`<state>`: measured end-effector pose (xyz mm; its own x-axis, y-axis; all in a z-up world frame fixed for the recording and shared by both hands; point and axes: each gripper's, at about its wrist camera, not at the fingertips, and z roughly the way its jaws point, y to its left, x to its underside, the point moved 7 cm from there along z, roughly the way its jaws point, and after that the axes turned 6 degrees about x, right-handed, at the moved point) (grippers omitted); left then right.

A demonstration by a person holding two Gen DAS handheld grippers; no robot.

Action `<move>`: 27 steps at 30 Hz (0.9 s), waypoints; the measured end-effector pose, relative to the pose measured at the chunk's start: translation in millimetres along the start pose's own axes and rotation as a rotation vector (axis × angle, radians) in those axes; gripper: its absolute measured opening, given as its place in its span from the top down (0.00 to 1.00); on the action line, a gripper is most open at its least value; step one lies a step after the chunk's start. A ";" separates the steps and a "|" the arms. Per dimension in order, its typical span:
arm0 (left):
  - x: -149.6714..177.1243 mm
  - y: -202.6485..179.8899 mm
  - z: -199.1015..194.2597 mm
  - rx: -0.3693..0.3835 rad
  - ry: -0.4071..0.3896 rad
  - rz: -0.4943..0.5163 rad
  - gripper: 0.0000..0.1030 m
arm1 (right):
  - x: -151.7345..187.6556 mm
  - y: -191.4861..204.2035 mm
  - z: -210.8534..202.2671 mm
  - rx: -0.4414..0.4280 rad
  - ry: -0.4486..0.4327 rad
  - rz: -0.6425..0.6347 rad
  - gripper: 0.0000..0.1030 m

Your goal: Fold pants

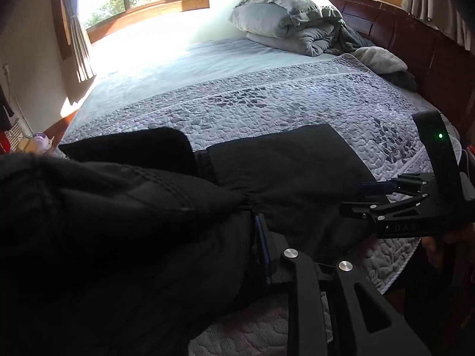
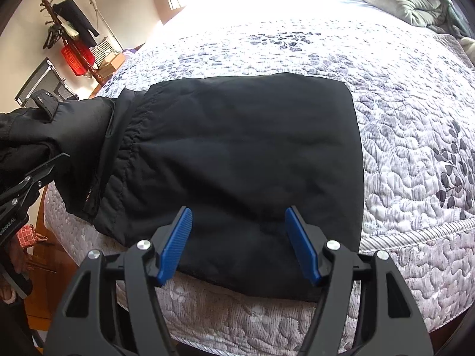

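Observation:
Black pants [image 2: 243, 154] lie partly folded on the quilted bedspread near the bed's front edge. My left gripper [image 1: 255, 225] is shut on the pants' waistband end [image 1: 124, 207], which it holds lifted and bunched at the left; the cloth hides its left finger. It also shows at the left edge of the right wrist view [image 2: 32, 175]. My right gripper [image 2: 237, 237] is open, its blue pads [image 2: 176, 243] spread just above the near edge of the folded part. It appears from the side in the left wrist view [image 1: 383, 191].
The bed carries a purple-grey leaf-patterned quilt [image 2: 415, 118]. Pillows and a rumpled blanket [image 1: 297, 20] sit at the head by the wooden headboard [image 1: 415, 47]. A coat stand with a red bag [image 2: 74, 56] and a chair [image 2: 41, 86] stand at the left.

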<state>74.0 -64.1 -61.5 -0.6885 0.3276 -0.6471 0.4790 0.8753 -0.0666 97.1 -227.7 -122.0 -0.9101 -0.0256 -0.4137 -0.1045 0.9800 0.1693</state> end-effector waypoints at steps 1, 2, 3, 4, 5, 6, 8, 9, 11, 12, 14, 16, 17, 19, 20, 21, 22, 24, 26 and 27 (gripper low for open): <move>-1.9 4.9 -3.0 0.011 -0.012 -0.046 0.76 | 0.3 -3.7 -2.1 0.001 -0.002 -0.002 0.36; -3.5 17.4 -10.4 0.029 -0.031 -0.111 0.76 | -0.2 -4.1 -2.7 0.002 -0.003 -0.003 0.36; -2.1 28.3 -16.2 0.056 -0.059 -0.192 0.76 | -0.6 -4.6 -3.2 0.002 -0.003 -0.004 0.36; -3.0 40.6 -23.5 0.079 -0.082 -0.259 0.77 | -1.1 -4.8 -3.6 0.002 -0.004 -0.004 0.36; -2.0 51.7 -29.0 0.099 -0.107 -0.330 0.77 | -1.6 -4.6 -4.1 0.002 -0.005 -0.006 0.36; 1.0 62.7 -33.4 0.115 -0.131 -0.393 0.78 | -2.3 -3.3 -4.0 0.002 -0.004 -0.010 0.36; 10.9 83.1 -42.6 0.138 -0.190 -0.519 0.79 | -4.4 -1.6 -4.7 0.005 -0.005 -0.021 0.36; 17.8 92.4 -47.8 0.151 -0.221 -0.572 0.79 | -5.8 0.9 -5.8 0.006 -0.007 -0.028 0.36; 33.9 108.5 -57.2 0.189 -0.280 -0.680 0.80 | -8.9 3.7 -7.2 0.006 -0.011 -0.037 0.36; 40.2 113.0 -59.4 0.192 -0.298 -0.714 0.81 | -10.1 4.4 -8.0 0.007 -0.013 -0.041 0.36; 57.1 127.6 -69.0 0.201 -0.338 -0.791 0.81 | -11.7 5.4 -8.5 0.014 -0.011 -0.049 0.36; 72.9 141.8 -76.8 0.220 -0.372 -0.862 0.81 | -12.6 6.2 -7.7 0.014 -0.010 -0.050 0.36; 81.2 148.8 -79.3 0.228 -0.388 -0.898 0.81 | -12.8 6.8 -6.8 0.013 -0.008 -0.051 0.36; 97.8 165.4 -81.9 0.275 -0.404 -0.986 0.76 | -11.9 9.6 -4.3 0.014 -0.004 -0.058 0.36; 105.3 172.2 -82.4 0.310 -0.415 -1.032 0.76 | -11.8 11.7 -3.2 0.014 -0.002 -0.063 0.36; 111.4 178.0 -83.3 0.342 -0.430 -1.075 0.76 | -11.1 14.0 -2.0 0.013 0.001 -0.067 0.36; 116.8 184.4 -85.4 0.368 -0.450 -1.114 0.74 | -10.8 16.5 -0.6 0.012 0.004 -0.073 0.36; 122.4 193.3 -88.5 0.384 -0.464 -1.178 0.66 | -9.7 19.9 1.3 0.014 0.007 -0.083 0.36; 129.8 200.9 -92.3 0.405 -0.489 -1.255 0.52 | -9.3 22.9 1.8 0.021 0.008 -0.099 0.36; 133.9 204.0 -93.3 0.404 -0.494 -1.286 0.44 | -9.5 23.5 2.0 0.026 0.007 -0.105 0.36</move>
<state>28.8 191.6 -90.9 -0.5385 -0.8274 -0.1595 -0.1429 0.2762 -0.9504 104.0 -204.1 -115.8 -0.8974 -0.1292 -0.4219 -0.1885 0.9768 0.1020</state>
